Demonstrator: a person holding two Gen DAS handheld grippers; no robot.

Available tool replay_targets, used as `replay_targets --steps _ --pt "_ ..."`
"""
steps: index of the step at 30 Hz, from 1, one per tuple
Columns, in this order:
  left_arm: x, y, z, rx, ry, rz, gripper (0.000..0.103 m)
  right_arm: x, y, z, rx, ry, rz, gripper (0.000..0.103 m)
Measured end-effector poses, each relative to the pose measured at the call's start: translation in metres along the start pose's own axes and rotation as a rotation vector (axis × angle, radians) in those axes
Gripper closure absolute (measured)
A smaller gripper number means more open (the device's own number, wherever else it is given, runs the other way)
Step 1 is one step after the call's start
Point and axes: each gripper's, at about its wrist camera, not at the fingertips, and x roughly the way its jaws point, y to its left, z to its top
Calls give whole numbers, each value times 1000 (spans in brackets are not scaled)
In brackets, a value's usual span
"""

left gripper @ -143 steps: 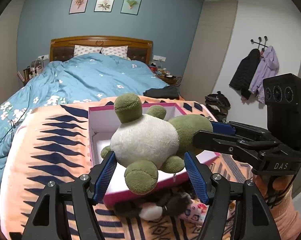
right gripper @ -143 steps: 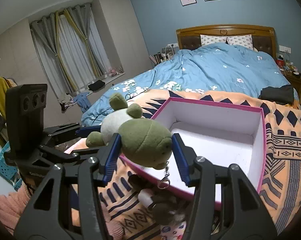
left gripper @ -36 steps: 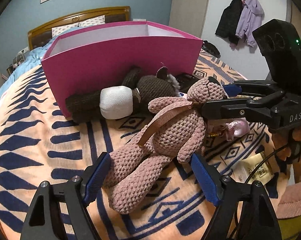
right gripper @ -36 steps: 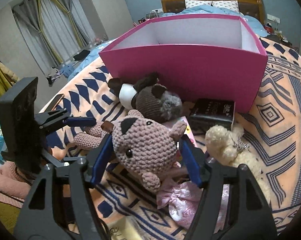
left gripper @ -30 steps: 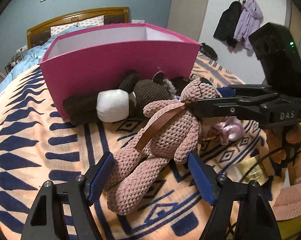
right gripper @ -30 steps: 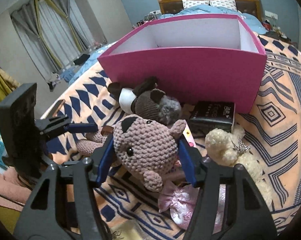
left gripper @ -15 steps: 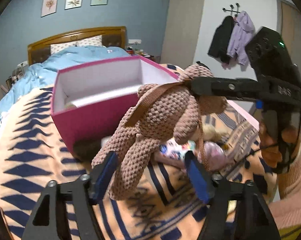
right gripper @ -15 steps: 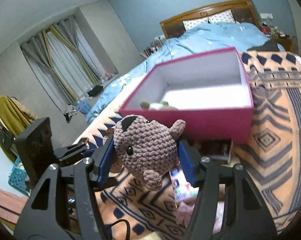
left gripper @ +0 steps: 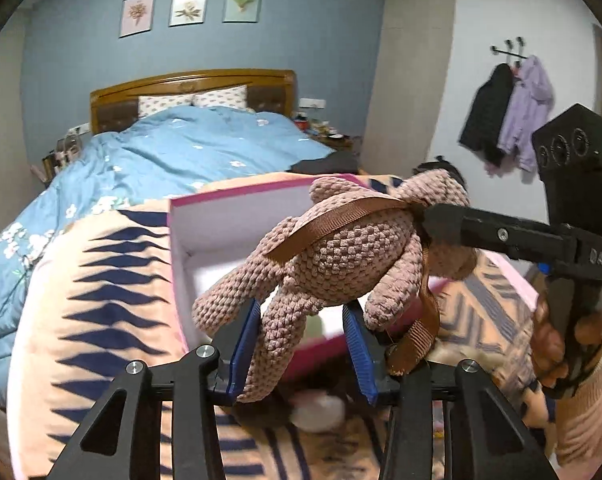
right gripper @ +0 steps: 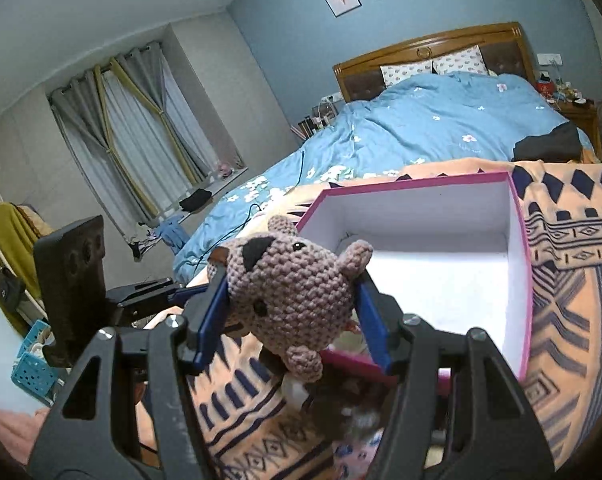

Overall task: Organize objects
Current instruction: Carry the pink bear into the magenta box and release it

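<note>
A pink knitted teddy bear (left gripper: pixel 341 256) with a brown ribbon hangs in the air between both grippers, above the near wall of the open pink box (left gripper: pixel 237 200). My left gripper (left gripper: pixel 301 344) is shut on its leg. My right gripper (right gripper: pixel 293 312) is shut on its head (right gripper: pixel 289 288). The box (right gripper: pixel 517 272) is white inside; a bit of green plush (left gripper: pixel 315 326) shows at its bottom. The right gripper's body shows at the right of the left wrist view (left gripper: pixel 501 236).
The box stands on an orange patterned blanket (left gripper: pixel 101 320) at the foot of a bed with a blue duvet (left gripper: pixel 173 152). A dark plush toy (right gripper: pixel 341 404) and other small items lie in front of the box. Coats hang on the right wall (left gripper: pixel 509 116).
Both grippers have lifted the pink bear from the blanket and carried it up over the box's near edge. Earlier the green plush went into the box.
</note>
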Motion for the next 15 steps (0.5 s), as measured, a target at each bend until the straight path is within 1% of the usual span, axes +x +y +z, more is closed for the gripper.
replay_targets --steps 3,7,9,13,15 --pt "20 15 11 -28 31 26 60 21 -10 10 8 26 -11 41" --pt "53 40 18 -93 93 7 60 50 -29 16 40 70 -31 41" --pt "69 49 20 -117 117 24 60 62 -38 18 46 90 -44 41" --pt "93 56 23 -118 161 56 60 85 -52 23 58 123 -70 41" --pt "101 58 24 -112 176 80 64 95 -58 25 60 142 -79 41"
